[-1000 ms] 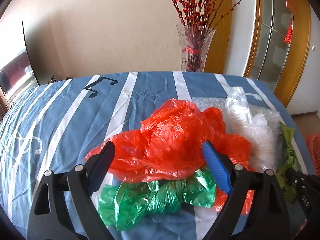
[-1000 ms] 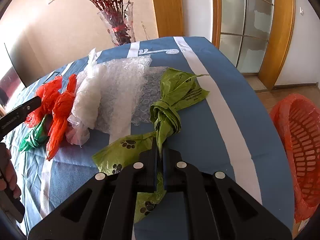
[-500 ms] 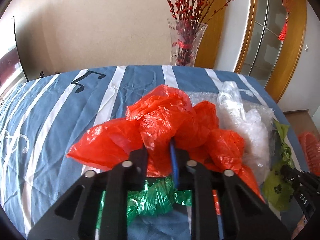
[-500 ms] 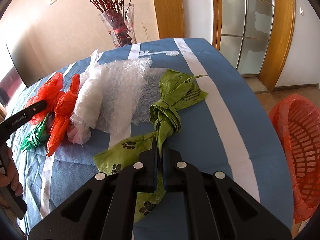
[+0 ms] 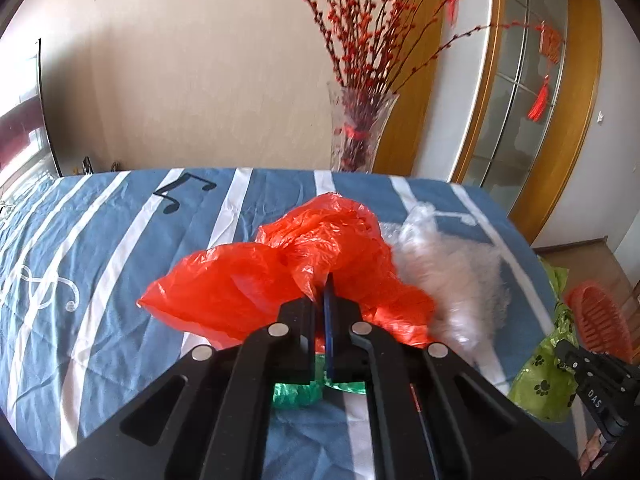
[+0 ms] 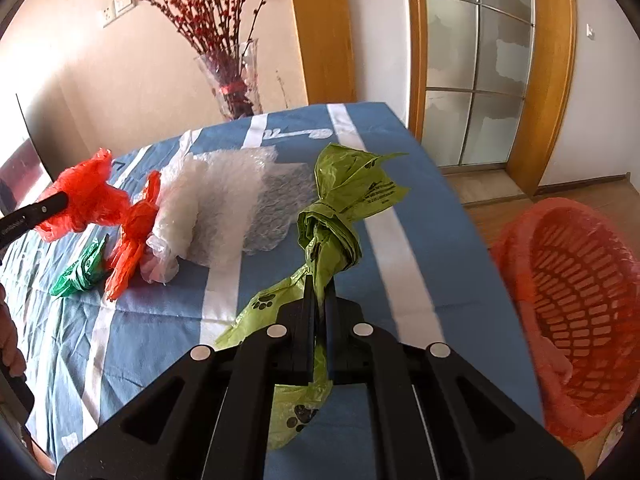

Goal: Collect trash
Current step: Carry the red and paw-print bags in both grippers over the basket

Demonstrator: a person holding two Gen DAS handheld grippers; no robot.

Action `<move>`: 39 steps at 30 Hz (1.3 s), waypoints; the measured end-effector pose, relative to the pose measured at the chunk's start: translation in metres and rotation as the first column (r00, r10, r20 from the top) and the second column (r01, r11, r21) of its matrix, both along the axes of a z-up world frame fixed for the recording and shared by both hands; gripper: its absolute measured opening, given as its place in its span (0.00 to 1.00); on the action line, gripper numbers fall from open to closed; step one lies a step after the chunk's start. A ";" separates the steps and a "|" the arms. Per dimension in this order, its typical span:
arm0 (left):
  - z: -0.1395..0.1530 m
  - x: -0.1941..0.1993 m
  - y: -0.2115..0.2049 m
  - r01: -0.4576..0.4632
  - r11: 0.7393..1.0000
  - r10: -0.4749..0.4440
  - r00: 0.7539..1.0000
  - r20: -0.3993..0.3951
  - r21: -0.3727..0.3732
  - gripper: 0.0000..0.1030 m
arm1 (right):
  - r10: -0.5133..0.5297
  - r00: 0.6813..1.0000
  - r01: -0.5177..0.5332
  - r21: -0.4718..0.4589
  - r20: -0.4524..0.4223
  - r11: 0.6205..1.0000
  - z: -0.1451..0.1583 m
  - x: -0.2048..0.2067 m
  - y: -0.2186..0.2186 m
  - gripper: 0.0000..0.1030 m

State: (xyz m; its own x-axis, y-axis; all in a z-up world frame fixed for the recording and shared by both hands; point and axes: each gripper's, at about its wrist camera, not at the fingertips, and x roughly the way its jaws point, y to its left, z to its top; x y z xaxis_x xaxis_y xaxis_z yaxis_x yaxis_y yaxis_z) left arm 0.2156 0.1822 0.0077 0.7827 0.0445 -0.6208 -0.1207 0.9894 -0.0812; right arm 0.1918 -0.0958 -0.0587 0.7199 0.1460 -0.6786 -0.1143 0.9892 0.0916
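Note:
My left gripper (image 5: 323,300) is shut on a crumpled red plastic bag (image 5: 280,276) and holds it above the blue striped tablecloth (image 5: 100,240). The red bag also shows in the right wrist view (image 6: 84,196), lifted at the left. My right gripper (image 6: 319,298) is shut on a knotted light green bag with paw prints (image 6: 332,224), raised off the cloth. A dark green bag (image 6: 82,268) lies on the cloth under the red one. White bubble wrap and clear plastic (image 6: 224,204) lie in the middle of the table.
An orange-red mesh basket (image 6: 576,312) stands on the floor beyond the table's right edge. A glass vase with red twigs (image 5: 360,132) stands at the table's far edge. A second red plastic piece (image 6: 134,236) lies beside the clear plastic.
My left gripper closed on the red bag and lifted it, uncovering the dark green bag. My right gripper, still shut, raised the light green bag off the cloth.

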 end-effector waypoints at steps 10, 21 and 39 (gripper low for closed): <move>0.036 -0.026 -0.050 0.095 0.995 -0.093 0.993 0.070 -0.019 0.04 | -0.039 0.998 0.039 0.004 0.042 0.999 0.014 -0.022 -0.036 0.04; 0.041 -0.039 -0.136 0.264 0.963 -0.260 0.962 0.078 -0.050 0.04 | -0.120 0.987 0.123 -0.021 0.111 0.992 0.035 -0.050 -0.087 0.04; 0.023 -0.049 -0.264 0.472 0.875 -0.471 0.881 0.036 -0.103 0.04 | -0.278 0.952 0.281 -0.003 0.126 0.960 0.033 -0.080 -0.181 0.04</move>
